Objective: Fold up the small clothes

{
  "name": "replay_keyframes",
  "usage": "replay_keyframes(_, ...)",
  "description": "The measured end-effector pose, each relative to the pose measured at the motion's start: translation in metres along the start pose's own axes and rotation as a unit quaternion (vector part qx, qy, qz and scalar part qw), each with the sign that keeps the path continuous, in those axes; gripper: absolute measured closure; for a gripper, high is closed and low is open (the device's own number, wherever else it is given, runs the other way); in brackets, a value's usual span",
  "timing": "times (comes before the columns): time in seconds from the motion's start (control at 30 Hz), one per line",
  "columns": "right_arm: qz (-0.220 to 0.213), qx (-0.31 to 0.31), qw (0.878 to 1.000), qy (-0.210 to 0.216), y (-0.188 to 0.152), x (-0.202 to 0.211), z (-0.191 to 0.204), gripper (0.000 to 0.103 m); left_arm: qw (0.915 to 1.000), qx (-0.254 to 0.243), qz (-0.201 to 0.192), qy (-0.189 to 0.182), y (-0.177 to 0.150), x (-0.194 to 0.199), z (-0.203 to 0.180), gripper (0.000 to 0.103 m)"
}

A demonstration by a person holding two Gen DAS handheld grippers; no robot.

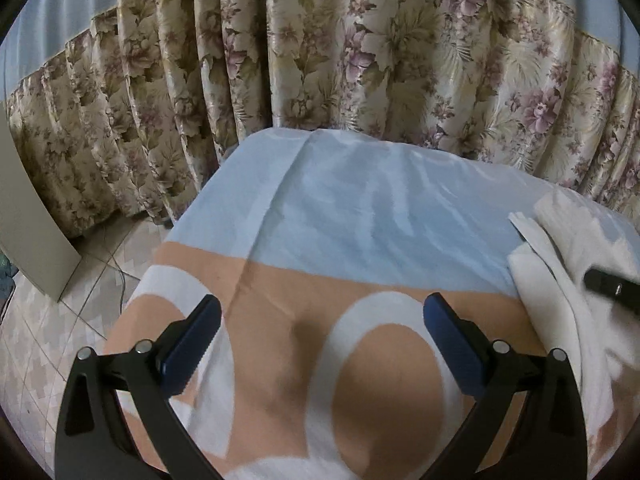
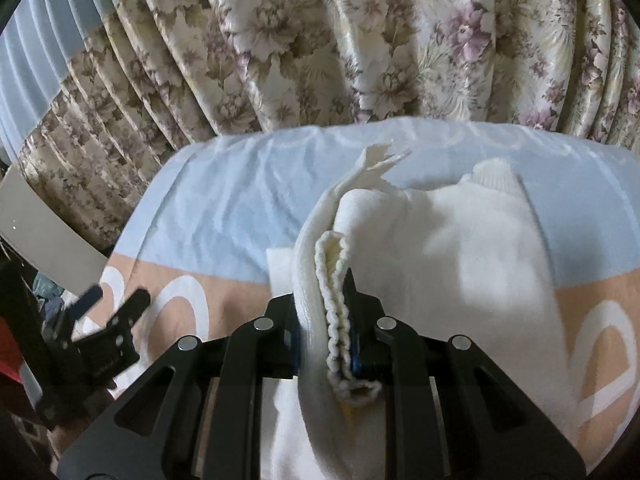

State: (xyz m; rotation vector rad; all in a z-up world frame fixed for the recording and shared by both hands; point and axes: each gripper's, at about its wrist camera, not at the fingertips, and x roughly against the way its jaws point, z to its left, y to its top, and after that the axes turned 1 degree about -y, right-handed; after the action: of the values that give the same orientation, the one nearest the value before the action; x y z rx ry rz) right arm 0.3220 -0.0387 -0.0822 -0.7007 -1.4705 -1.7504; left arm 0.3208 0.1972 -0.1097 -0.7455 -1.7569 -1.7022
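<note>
A white knitted garment (image 2: pixel 460 248) lies bunched on the blue-and-peach bedsheet (image 2: pixel 224 208). My right gripper (image 2: pixel 326 308) is shut on its ribbed hem, which stands up between the pads. A thin strap end (image 2: pixel 380 156) of the garment points toward the far edge. In the left wrist view the same white garment (image 1: pixel 568 248) lies at the right edge, with a dark finger of the right gripper (image 1: pixel 612 286) over it. My left gripper (image 1: pixel 320 320) hangs open over the peach part of the sheet (image 1: pixel 280 360), with nothing between its blue pads. It also shows at lower left as the left gripper (image 2: pixel 108 304).
A floral curtain (image 1: pixel 360 60) hangs behind the bed's far edge. Tiled floor (image 1: pixel 80 300) and a leaning pale board (image 1: pixel 32 232) lie off the bed's left side. White ring patterns (image 1: pixel 380 380) mark the peach band of the sheet.
</note>
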Motion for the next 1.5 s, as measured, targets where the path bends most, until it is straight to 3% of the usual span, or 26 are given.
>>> replay_keyframes(0.1, 0.000, 0.008, 1.000, -0.015, -0.006, -0.010, 0.012, 0.084, 0.9999, 0.014, 0.001, -0.004, 0.000, -0.006, 0.009, 0.001)
replay_keyframes(0.17, -0.001, 0.010, 1.000, -0.019, -0.007, -0.012, 0.018, 0.076, 0.9998, 0.017, 0.005, -0.004, -0.001, -0.008, 0.012, 0.002)
replay_keyframes(0.23, -0.003, 0.017, 1.000, -0.003, -0.005, -0.010, 0.027, 0.055, 0.9997, 0.022, 0.008, -0.009, -0.002, -0.007, 0.013, 0.002)
replay_keyframes(0.33, -0.006, 0.013, 0.999, 0.034, -0.001, 0.002, 0.034, 0.048, 0.9995, 0.028, 0.007, -0.014, -0.002, 0.000, 0.013, 0.002)
replay_keyframes(0.47, -0.034, 0.001, 0.993, 0.117, 0.009, 0.054, 0.034, 0.044, 0.9986, 0.044, 0.003, -0.030, 0.003, 0.019, 0.010, 0.002)
replay_keyframes(0.57, -0.071, -0.016, 0.987, 0.143, 0.017, 0.101, 0.014, 0.034, 0.9976, 0.049, -0.005, -0.049, 0.008, 0.043, 0.000, 0.002)
replay_keyframes(0.63, -0.097, -0.023, 0.986, 0.135, 0.018, 0.128, -0.007, 0.031, 0.9962, 0.050, -0.006, -0.070, 0.007, 0.062, -0.014, 0.001)
replay_keyframes(0.77, -0.124, -0.043, 0.985, 0.108, 0.014, 0.162, -0.062, 0.028, 0.9932, 0.023, -0.006, -0.114, -0.005, 0.099, -0.064, 0.001)
replay_keyframes(0.97, -0.107, -0.069, 0.989, 0.081, -0.025, 0.174, -0.139, 0.028, 0.9895, -0.052, -0.003, -0.135, -0.035, 0.118, -0.146, 0.001)
replay_keyframes(1.07, -0.095, -0.068, 0.990, 0.077, -0.046, 0.175, -0.158, 0.028, 0.9859, -0.037, 0.000, -0.163, -0.047, 0.120, -0.170, 0.001)
replay_keyframes(1.3, -0.073, -0.052, 0.992, 0.089, -0.073, 0.165, -0.167, 0.028, 0.9859, -0.036, -0.004, -0.164, -0.058, 0.109, -0.190, 0.003)
replay_keyframes(1.37, -0.067, -0.051, 0.992, 0.089, -0.079, 0.160, -0.171, 0.028, 0.9863, -0.037, -0.002, -0.161, -0.059, 0.107, -0.192, 0.021)
replay_keyframes(1.43, -0.062, -0.055, 0.992, 0.092, -0.081, 0.153, -0.174, 0.028, 0.9868, -0.041, 0.008, -0.156, -0.060, 0.103, -0.195, 0.058)
replay_keyframes(1.47, -0.060, -0.058, 0.992, 0.091, -0.083, 0.151, -0.177, 0.027, 0.9861, -0.044, 0.019, -0.159, -0.061, 0.098, -0.197, 0.068)
replay_keyframes(1.5, -0.058, -0.061, 0.992, 0.091, -0.085, 0.148, -0.179, 0.027, 0.9851, -0.047, 0.027, -0.163, -0.062, 0.095, -0.199, 0.084)
